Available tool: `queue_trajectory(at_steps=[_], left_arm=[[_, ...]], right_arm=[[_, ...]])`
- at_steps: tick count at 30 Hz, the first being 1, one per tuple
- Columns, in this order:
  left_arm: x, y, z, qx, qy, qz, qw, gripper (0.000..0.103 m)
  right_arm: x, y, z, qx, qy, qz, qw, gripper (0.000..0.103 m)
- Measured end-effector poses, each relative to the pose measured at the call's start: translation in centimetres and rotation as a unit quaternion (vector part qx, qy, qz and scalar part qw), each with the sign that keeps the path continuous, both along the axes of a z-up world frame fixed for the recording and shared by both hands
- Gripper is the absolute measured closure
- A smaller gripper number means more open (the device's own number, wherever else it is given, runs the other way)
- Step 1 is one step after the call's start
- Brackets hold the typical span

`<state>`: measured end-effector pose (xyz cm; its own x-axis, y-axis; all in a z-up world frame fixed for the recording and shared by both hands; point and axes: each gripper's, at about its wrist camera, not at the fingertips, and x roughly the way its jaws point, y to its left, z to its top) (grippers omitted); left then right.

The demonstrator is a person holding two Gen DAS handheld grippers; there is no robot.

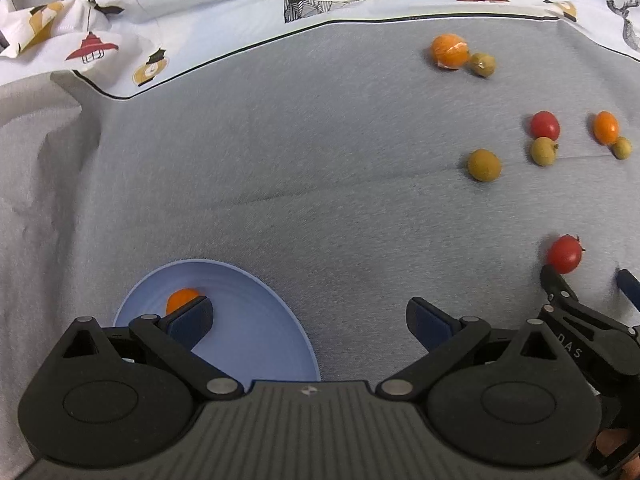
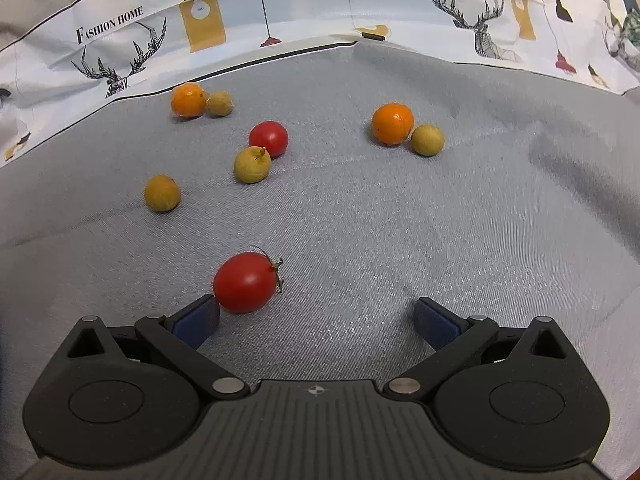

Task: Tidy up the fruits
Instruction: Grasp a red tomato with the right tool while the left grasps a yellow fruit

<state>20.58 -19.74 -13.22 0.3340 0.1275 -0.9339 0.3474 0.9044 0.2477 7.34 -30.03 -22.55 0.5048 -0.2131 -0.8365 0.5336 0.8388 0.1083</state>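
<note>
My left gripper (image 1: 308, 320) is open and empty above a light blue plate (image 1: 256, 320) that holds one small orange fruit (image 1: 182, 299), partly hidden by my left finger. My right gripper (image 2: 316, 320) is open, low over the grey cloth; a red tomato (image 2: 245, 282) with a stem lies just ahead of its left finger. The right gripper also shows in the left wrist view (image 1: 588, 284), next to that tomato (image 1: 565, 254). Further out lie another tomato (image 2: 269, 138), two oranges (image 2: 392, 123) (image 2: 188, 99) and several yellow-green longans (image 2: 252, 165) (image 2: 162, 192).
A grey cloth (image 2: 380, 220) covers the surface. A white patterned cloth with deer and lamp prints (image 2: 280, 12) runs along the far edge; it also shows in the left wrist view (image 1: 200, 12). Rumpled pale fabric (image 1: 36, 180) lies at the left.
</note>
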Motion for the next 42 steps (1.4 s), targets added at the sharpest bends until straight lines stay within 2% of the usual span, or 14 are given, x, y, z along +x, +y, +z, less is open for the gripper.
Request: queue_trajectory(at_steps=[10, 14, 19, 24, 26, 27, 28, 29, 30, 31, 32, 36, 42], left_arm=[[0.9, -0.7, -0.9, -0.004, 0.0, -0.004, 1.0, 0.0], [2.1, -3.3, -2.1, -0.017, -0.001, -0.03, 0.9994, 0.0], [4.0, -6.9, -4.1, -0.057, 0.014, -0.055, 0.9968, 0.0], [6.1, -9.5, -7.0, -0.053, 0.023, -0.07, 0.9959, 0.0], [6.8, -9.7, -7.0, -0.078, 0.029, -0.065, 0.9944, 0.0], [7.1, -9.9, -7.0, -0.081, 0.034, -0.064, 0.9941, 0.0], [7.2, -10.1, -6.9, -0.086, 0.033, -0.069, 0.9934, 0.003], [7.1, -10.2, -6.6, -0.094, 0.027, -0.077, 0.9922, 0.018], [6.9, -10.4, -6.4, -0.101, 0.031, -0.089, 0.9905, 0.028], [6.6, -10.5, -6.1, -0.11, 0.034, -0.098, 0.9885, 0.05], [6.2, -10.7, -5.7, -0.111, 0.036, -0.111, 0.9869, 0.072], [4.6, -11.0, -4.8, -0.107, 0.01, -0.145, 0.9835, 0.073], [1.8, -9.4, -2.3, -0.108, -0.017, -0.154, 0.982, 0.073]], right_arm=[[0.0, -0.6, -0.4, -0.029, -0.014, -0.011, 0.999, 0.0], [-0.6, -2.3, -0.9, -0.051, -0.02, -0.041, 0.998, 0.0], [-1.2, -3.9, -1.4, -0.07, -0.02, -0.074, 0.995, 0.001], [-1.2, -4.1, -1.7, -0.08, -0.021, -0.081, 0.993, 0.001], [-1.2, -4.0, -1.5, -0.075, -0.025, -0.077, 0.994, 0.008], [-1.2, -3.8, -1.3, -0.077, -0.028, -0.07, 0.994, 0.017], [-1.2, -3.4, -1.2, -0.081, -0.033, -0.06, 0.994, 0.032], [-1.1, -3.0, -1.0, -0.086, -0.039, -0.049, 0.994, 0.042], [-1.0, -2.6, -0.9, -0.088, -0.047, -0.034, 0.994, 0.063], [-0.9, -2.4, -0.8, -0.09, -0.052, -0.027, 0.994, 0.069], [-0.7, -2.2, -0.7, -0.096, -0.051, -0.025, 0.994, 0.069], [-1.0, -2.5, -0.5, -0.084, -0.064, -0.034, 0.994, 0.069], [-1.5, -2.4, 0.2, -0.095, -0.081, -0.041, 0.991, 0.069]])
